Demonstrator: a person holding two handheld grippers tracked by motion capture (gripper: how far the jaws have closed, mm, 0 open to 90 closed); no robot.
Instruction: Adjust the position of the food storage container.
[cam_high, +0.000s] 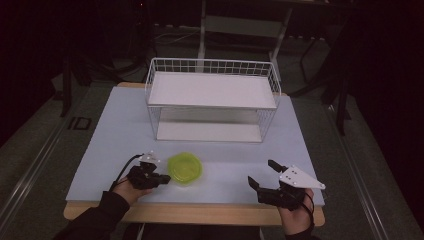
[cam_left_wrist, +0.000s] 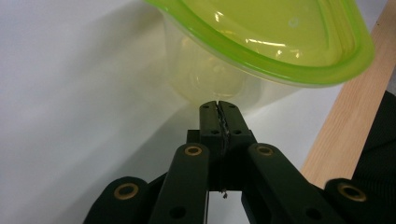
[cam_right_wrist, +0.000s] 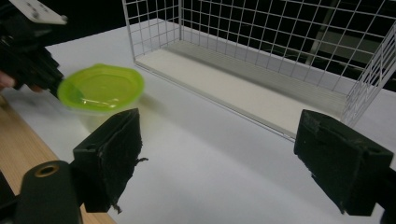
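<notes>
Since the left gripper (cam_high: 161, 178) pinches only the rim of the translucent lime-green plastic bowl (cam_high: 185, 168), it may slip; the right gripper (cam_high: 264, 176) jaws gape empty.

Glossy translucent plastic bowl (cam_left_wrist: 280, 51); white wire rack (cam_high: 212, 100).

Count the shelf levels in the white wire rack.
2. The upper white shelf board spans the top of the white wire rack; the lower white board lies at its base on the table.

White wire shelf rack (cam_high: 212, 97) at the back of a pale table (cam_high: 125, 130)
</notes>
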